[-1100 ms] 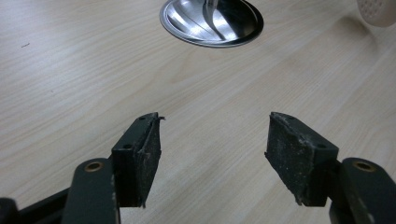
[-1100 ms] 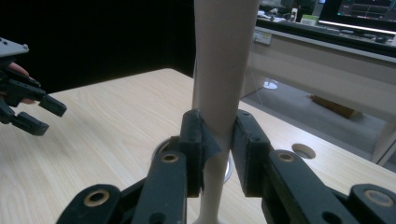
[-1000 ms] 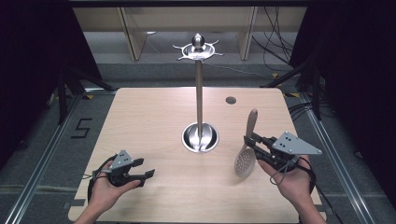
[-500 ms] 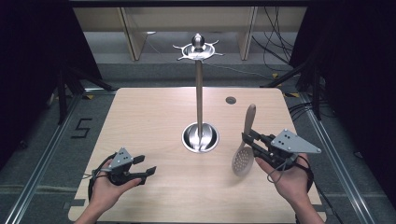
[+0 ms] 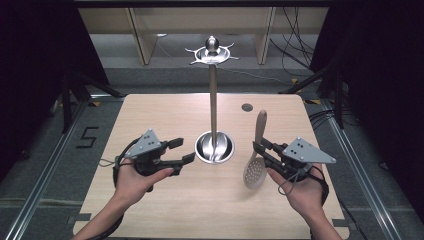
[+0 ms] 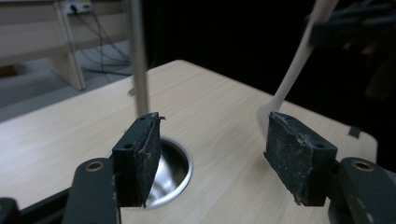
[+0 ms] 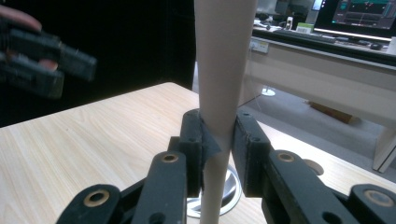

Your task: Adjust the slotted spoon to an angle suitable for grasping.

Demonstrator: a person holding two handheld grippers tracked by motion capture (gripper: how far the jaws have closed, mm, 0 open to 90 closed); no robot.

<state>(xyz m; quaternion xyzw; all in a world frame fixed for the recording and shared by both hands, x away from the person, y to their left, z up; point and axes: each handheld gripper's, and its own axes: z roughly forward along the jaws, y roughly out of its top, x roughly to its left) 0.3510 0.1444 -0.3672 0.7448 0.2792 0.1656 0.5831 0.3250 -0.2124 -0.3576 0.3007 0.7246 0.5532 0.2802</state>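
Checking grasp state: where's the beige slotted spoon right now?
High view, right side: the beige slotted spoon is clamped by its handle in the right claw, perforated bowl down, just right of the metal stand's round base.

stand: base [image 5: 214, 148] sits mid-table [image 5: 165, 115], pole [image 5: 213, 102] goes straight up from it, hook ring [image 5: 212, 53] on top
spoon: right of the base, clamped by its handle [image 7: 223, 70] in the right gripper [image 5: 261, 150]; bowl end [image 5: 254, 172] hangs low toward the person, handle tip points to the far edge
left gripper: [image 5: 179, 151] left of the base, up off the table, jaws apart with nothing in them, pointing at the base
right gripper: right of the spoon, hand [image 5: 300, 192] behind it at the near edge
hole: [image 5: 246, 107] in the table, far side, right of the pole
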